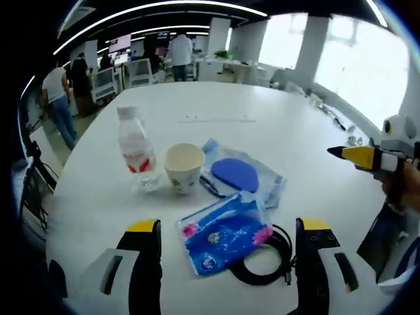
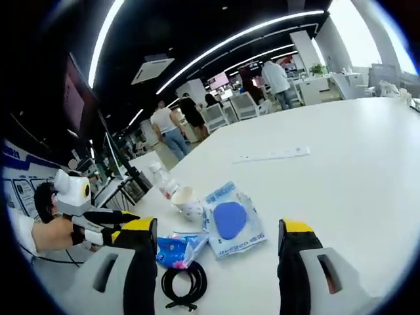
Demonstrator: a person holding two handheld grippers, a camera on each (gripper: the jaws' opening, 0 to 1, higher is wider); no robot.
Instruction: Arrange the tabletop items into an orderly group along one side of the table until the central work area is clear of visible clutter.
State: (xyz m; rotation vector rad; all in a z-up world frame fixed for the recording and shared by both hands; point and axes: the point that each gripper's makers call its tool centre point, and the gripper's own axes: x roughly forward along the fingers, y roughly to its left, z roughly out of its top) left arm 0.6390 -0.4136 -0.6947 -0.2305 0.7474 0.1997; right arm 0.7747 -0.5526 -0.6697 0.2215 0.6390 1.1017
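Left gripper view: left gripper (image 1: 226,246) jaws spread wide, nothing between them, held just above the blue packet (image 1: 224,233) w/ the coiled black cable (image 1: 268,259) touching its far edge; water bottle (image 1: 136,149), paper cup (image 1: 184,167) and clear pouch w/ blue pad (image 1: 239,176) sit close together just beyond, all near mid-table (image 1: 262,125). Right gripper view: right gripper (image 2: 216,262) jaws also spread, empty, w/ pouch (image 2: 231,221) between and beyond the tips, cable (image 2: 184,283) and packet (image 2: 178,248) at the left jaw, cup (image 2: 187,201) and bottle (image 2: 162,178) further off. Judgement: the flat packet looks the likely next pick, so pinch it by one edge rather than flat, keep clear of the cable loop, and move the bottle low and upright as it may tip
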